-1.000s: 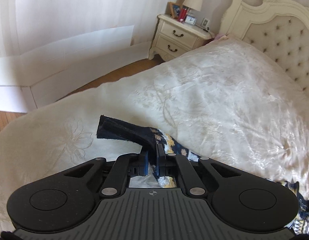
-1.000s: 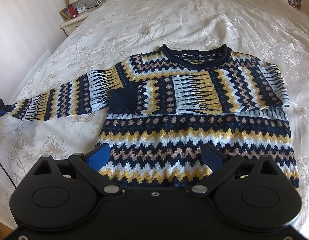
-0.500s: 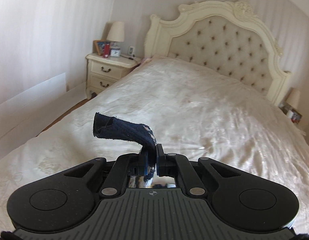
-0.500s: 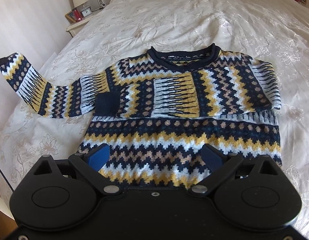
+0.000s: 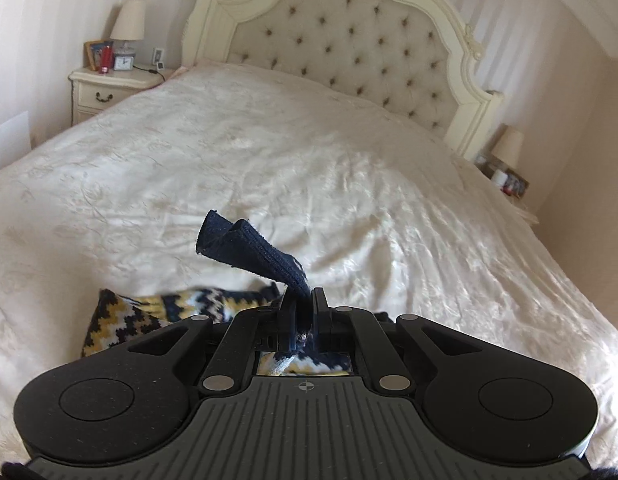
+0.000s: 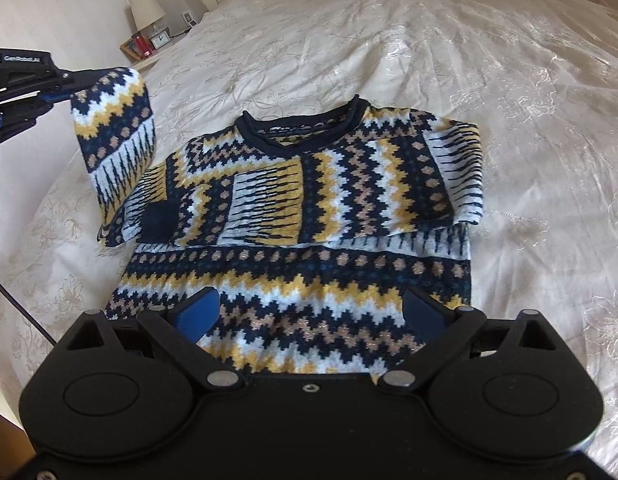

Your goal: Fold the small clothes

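Note:
A navy, yellow and white zigzag sweater lies flat, front up, on the bed. Its one sleeve is folded across the chest, with the navy cuff near the left side. My left gripper is shut on the navy cuff of the other sleeve and holds it lifted above the sweater's left shoulder. It also shows in the right wrist view at the left edge. My right gripper is open and empty, hovering over the sweater's hem.
The cream embroidered bedspread covers the bed. A tufted headboard stands at the far end. A nightstand with a lamp and clock is at the left, another at the right.
My left gripper has lifted the sleeve off the bed and swung it up and in toward the sweater's body. My right gripper has stayed open over the hem.

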Available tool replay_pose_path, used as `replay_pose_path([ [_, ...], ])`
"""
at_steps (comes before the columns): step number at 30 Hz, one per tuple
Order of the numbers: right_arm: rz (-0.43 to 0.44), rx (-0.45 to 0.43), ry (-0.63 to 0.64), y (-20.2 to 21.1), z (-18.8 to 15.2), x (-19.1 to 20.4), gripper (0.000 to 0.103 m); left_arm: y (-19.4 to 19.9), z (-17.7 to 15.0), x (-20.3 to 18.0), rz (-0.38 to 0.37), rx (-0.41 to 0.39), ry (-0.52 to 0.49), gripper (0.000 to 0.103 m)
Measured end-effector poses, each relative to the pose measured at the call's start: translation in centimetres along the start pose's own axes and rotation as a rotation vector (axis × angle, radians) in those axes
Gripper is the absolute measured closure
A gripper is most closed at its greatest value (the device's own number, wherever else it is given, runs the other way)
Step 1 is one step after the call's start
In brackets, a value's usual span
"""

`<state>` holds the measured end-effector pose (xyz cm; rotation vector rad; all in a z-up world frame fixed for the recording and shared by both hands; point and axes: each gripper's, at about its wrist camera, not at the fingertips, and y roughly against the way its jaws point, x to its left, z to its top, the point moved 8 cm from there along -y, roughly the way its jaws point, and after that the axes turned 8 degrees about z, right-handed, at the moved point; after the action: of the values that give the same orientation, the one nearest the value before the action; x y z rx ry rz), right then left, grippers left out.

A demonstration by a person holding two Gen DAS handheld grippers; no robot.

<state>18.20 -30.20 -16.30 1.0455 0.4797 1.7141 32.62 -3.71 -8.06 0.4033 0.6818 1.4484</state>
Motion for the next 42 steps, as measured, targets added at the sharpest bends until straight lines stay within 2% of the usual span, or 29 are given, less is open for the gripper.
replay_pose_path([
  [5,-0.013,0.001,-0.009,0.8,0.0,-2.0,0.005,-1.8,-3.4,-4.2,-0.028,0.067,-0.048,0.096],
  [10,-0.025,0.0,-0.038,0.9,0.0,-3.2,0.005,-2.6,-5.1,-7.0,-0.065,0.117,-0.121,0.094],
  [12,-0.031,0.0,-0.044,0.5,0.1,-3.4,0.005,-2.1,-6.1,-8.4,-0.105,0.133,-0.165,0.09],
  [14,-0.041,0.001,-0.05,0.1,0.2,-3.6,0.005,-1.7,-6.7,-9.0,-0.133,0.131,-0.217,0.074],
  [17,-0.048,0.0,-0.064,-0.6,0.6,-3.6,0.005,-0.9,-7.5,-8.8,-0.141,0.117,-0.298,0.073],
  [19,-0.053,0.003,-0.062,-1.2,1.0,-3.5,0.005,-0.6,-8.1,-7.7,-0.122,0.122,-0.334,0.071],
  [22,-0.054,0.004,-0.053,-2.2,1.8,-3.1,0.005,-0.9,-8.9,-4.7,-0.065,0.155,-0.336,0.069],
  [30,-0.054,0.023,-0.058,-5.5,4.2,-4.0,0.005,-3.2,-12.4,5.4,0.162,0.31,-0.209,0.069],
  [33,-0.036,0.056,-0.083,-7.0,4.4,-4.6,0.011,-3.8,-13.7,8.2,0.225,0.354,-0.182,0.069],
  [35,-0.017,0.082,-0.101,-7.9,4.3,-4.9,0.018,-4.1,-14.4,9.7,0.253,0.381,-0.165,0.069],
  [39,-0.029,0.112,-0.104,-9.3,3.9,-5.2,0.02,-4.9,-15.6,11.5,0.278,0.431,-0.119,0.069],
  [42,-0.015,0.133,-0.13,-10.1,3.6,-5.3,0.031,-5.5,-16.2,12.0,0.277,0.459,-0.097,0.068],
])
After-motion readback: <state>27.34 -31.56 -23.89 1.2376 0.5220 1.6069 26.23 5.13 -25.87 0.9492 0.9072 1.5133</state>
